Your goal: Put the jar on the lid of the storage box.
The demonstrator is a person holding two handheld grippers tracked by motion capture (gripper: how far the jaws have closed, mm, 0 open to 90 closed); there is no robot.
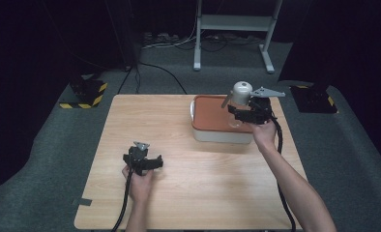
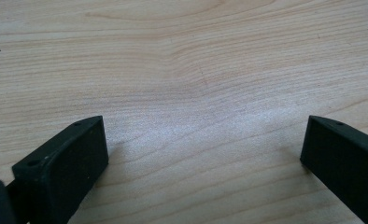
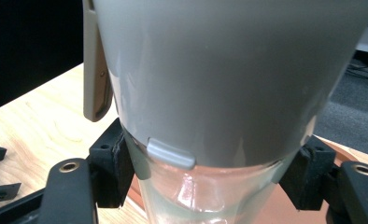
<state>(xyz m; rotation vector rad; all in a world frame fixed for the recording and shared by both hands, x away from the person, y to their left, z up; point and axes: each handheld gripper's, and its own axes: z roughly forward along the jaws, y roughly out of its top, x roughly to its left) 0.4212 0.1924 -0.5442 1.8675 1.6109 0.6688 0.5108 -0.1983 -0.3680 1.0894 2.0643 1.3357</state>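
Note:
My right gripper point(image 1: 241, 116) is shut on a bottle point(image 1: 241, 94) with a grey domed top and a clear glass body. It holds the bottle upright above an orange-lidded white box point(image 1: 210, 123) at the table's far right. In the right gripper view the black pads point(image 3: 114, 168) press on the clear glass just under the grey top point(image 3: 219, 70), and a beige lever point(image 3: 95, 70) hangs at the bottle's side. My left gripper point(image 1: 155, 164) hovers low over the wooden table point(image 1: 188, 193) at the near left. Its jaws point(image 2: 203, 140) stand wide open over bare wood.
The box sits close to the table's far right edge. Grey carpet surrounds the table. A white metal stand point(image 1: 234, 29) with cables is behind it. Black-and-yellow striped blocks point(image 1: 84, 94) lie on the floor at left and right.

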